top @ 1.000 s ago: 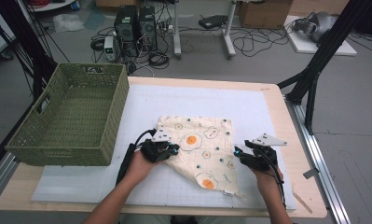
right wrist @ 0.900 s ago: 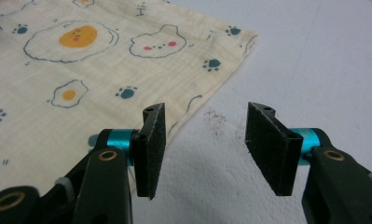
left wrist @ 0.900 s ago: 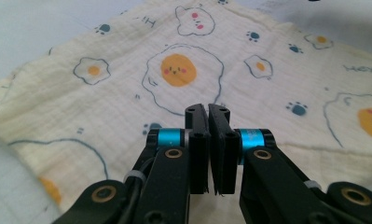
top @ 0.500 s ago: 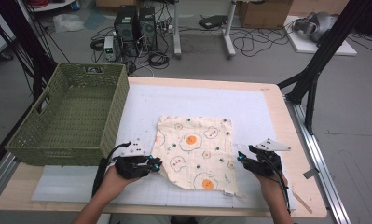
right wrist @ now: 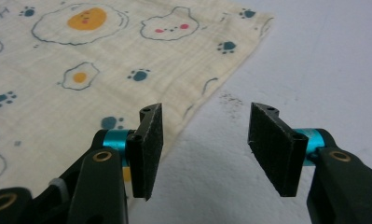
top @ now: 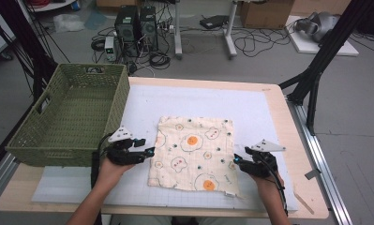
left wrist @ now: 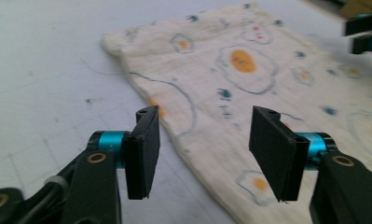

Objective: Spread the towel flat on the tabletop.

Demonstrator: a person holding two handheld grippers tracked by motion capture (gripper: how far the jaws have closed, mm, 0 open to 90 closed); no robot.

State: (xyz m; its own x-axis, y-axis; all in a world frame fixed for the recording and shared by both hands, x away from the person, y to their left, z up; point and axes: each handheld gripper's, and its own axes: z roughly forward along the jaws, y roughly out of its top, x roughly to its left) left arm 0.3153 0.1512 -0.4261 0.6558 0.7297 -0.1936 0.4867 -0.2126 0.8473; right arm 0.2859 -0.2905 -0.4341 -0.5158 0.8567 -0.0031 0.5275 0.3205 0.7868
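A cream cloth [top: 194, 152] printed with fried eggs and paw marks lies spread flat on the white mat. My left gripper [top: 149, 152] rests just off the cloth's left edge. Its jaws have just been opening and nothing is gripped between them. In the left gripper view the left gripper [left wrist: 204, 121] stands open, with the cloth [left wrist: 249, 70] lying on the mat beyond and under the jaws. My right gripper [top: 234, 163] sits at the cloth's right edge. In the right gripper view the right gripper [right wrist: 207, 114] is open over bare mat, and the cloth [right wrist: 104, 60] reaches past its left jaw.
A green woven basket [top: 67, 117] stands on the table's left side, close behind my left hand. The white mat [top: 198, 98] covers most of the wooden table [top: 292, 140]. The right gripper [left wrist: 365, 32] appears far off in the left gripper view.
My left gripper moved left, off the cloth, and opened, letting go of it. The cloth, rumpled a second ago, now lies flat. The right gripper stayed put.
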